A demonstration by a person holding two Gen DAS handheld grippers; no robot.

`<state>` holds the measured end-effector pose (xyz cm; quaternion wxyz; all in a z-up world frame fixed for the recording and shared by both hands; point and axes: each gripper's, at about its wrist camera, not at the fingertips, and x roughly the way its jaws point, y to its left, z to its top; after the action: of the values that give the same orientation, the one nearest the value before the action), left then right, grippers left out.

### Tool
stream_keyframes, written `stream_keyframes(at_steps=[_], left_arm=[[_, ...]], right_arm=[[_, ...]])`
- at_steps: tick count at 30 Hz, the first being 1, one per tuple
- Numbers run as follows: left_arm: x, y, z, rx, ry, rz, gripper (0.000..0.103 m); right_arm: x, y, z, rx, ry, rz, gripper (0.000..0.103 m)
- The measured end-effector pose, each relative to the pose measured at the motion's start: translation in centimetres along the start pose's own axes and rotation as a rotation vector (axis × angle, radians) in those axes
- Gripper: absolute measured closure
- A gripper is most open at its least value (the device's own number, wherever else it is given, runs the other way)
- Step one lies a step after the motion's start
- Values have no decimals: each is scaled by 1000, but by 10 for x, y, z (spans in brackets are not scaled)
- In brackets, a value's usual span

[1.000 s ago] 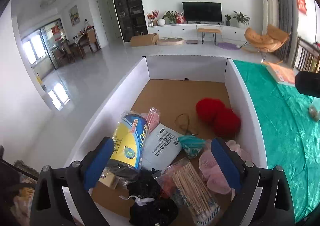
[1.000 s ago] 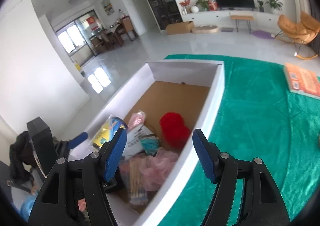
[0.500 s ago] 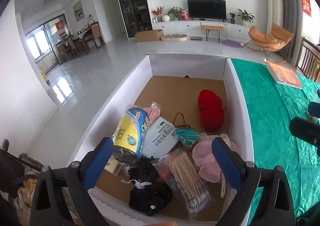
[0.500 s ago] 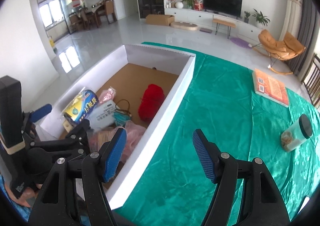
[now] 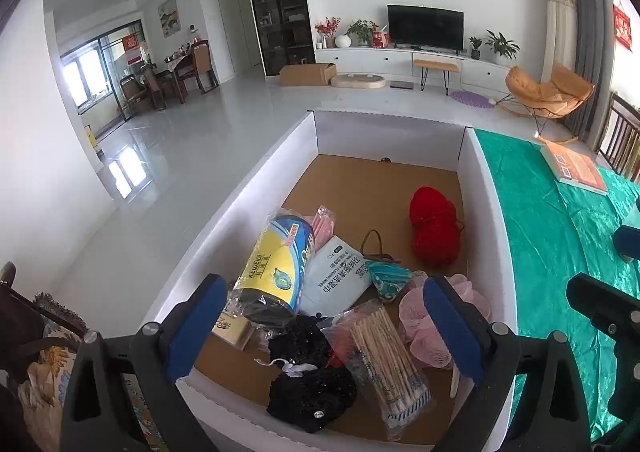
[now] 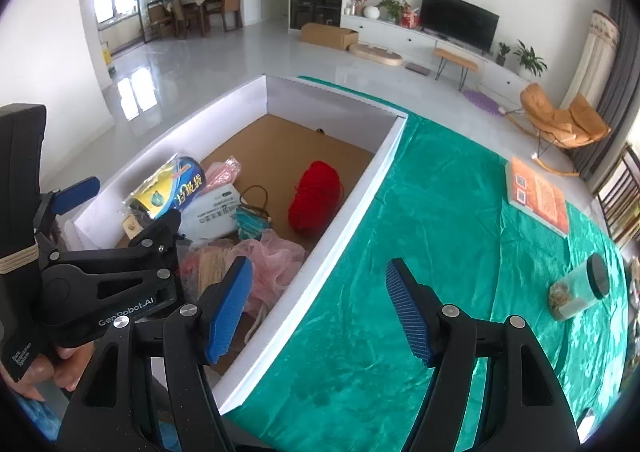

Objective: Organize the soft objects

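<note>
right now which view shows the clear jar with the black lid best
The right wrist view: the jar lies on its side on the green cloth, fully visible. The left wrist view does not show it.

Both grippers are showing black plastic frames with silver screws. Left gripper (image 5: 320, 316) and right gripper (image 6: 320, 312) are wearing ribbed blue pads. Left unit is carrying white "GenRobot.AI" lettering at 8 o'clock in the right wrist view.

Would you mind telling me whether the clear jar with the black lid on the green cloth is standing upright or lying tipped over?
Tipped over. The jar lies on its side on the green cloth, its black lid facing sideways.
</note>
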<state>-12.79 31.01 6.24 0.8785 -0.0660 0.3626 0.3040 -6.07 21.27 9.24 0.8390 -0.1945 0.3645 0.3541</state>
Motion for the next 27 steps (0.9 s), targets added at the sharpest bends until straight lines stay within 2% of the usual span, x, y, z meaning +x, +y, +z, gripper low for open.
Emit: stream_keyframes(at_steps=[27], left_arm=[[0, 11, 0, -24, 3, 8, 5]], right_arm=[[4, 18, 0, -44, 16, -5, 30]])
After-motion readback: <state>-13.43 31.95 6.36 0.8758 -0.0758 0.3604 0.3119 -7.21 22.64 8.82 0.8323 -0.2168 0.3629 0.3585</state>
